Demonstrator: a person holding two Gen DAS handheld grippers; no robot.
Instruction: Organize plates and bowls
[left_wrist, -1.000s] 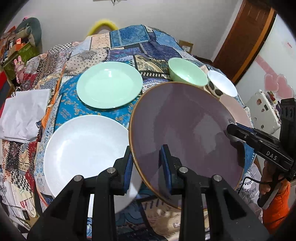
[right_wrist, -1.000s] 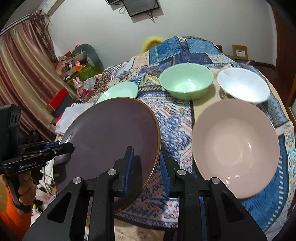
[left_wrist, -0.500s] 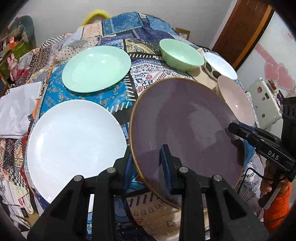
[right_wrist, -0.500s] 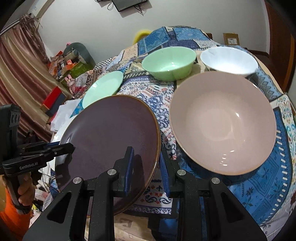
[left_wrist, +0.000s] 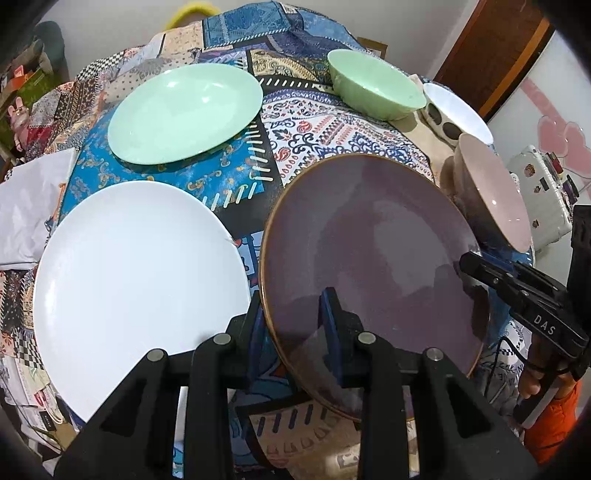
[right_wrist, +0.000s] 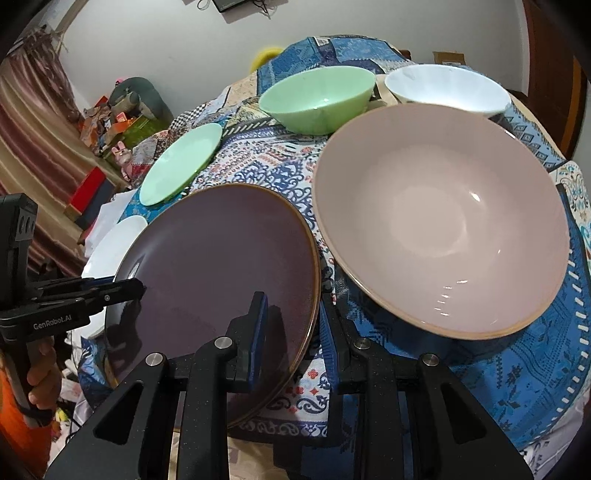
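Squarely between both grippers (left_wrist: 291, 325) (right_wrist: 291, 325) — purple plate (left_wrist: 373, 258)

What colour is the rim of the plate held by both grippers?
Golden-brown, around a dull purple plate; clearest in the left wrist view.

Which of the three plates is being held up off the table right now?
The purple plate: both grippers clamp its rim, while the white plate and green plate lie flat.

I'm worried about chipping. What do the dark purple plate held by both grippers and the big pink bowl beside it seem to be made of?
The dark purple plate looks like glazed stoneware: speckled satin surface, bare brown rim. The big pink bowl also looks ceramic, with a glossier glaze showing sharp highlights and a tan edge. Both are probably chippable.
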